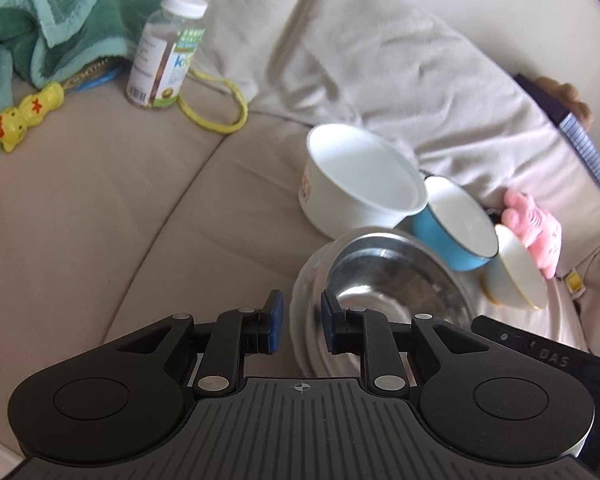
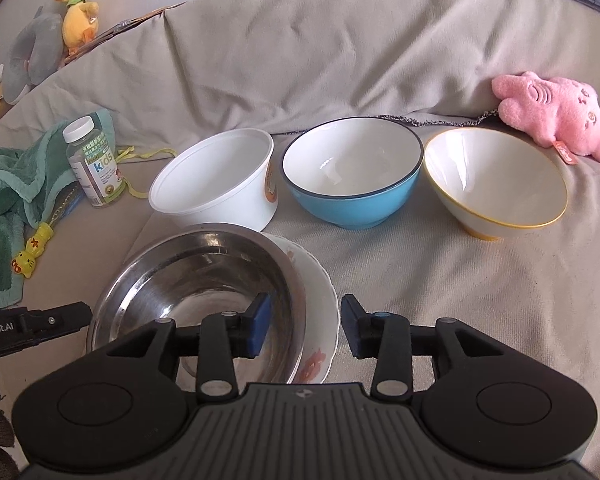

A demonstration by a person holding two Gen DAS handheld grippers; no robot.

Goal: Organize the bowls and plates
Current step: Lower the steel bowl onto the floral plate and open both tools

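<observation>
On the beige sofa cover [image 2: 340, 40], from left to right, we list:

Green towel [image 2: 4, 184]: we see it crumpled at the far left, with a yellow cat toy [image 2: 28, 256] at its lower edge.
Vitamin bottle [image 2: 94, 162]: upright with a white cap, just beside the towel.
Left gripper [image 1: 302, 322]: its pads stand on either side of the stacked dishes' near-left rim; from the wrist view we cannot tell whether they press on it.
Steel bowl [image 2: 196, 288]: nested in a white floral dish [image 2: 320, 320], nearest to us (the dish's rim shows only along the right side).
Right gripper [image 2: 305, 326]: jaws apart. One pad sits inside the steel bowl and the other outside the floral dish, neither pressing on the rim between them.
White plastic tub [image 2: 216, 176]: upright behind the steel bowl and touching or nearly touching it.
Blue bowl [image 2: 352, 172]: white inside, just right of the tub, with a small gap between them.
Yellow-rimmed bowl [image 2: 496, 180]: white, tilted toward us, apart from the blue bowl.
Pink plush [image 2: 552, 116]: lying against the cushion behind the yellow-rimmed bowl.
</observation>
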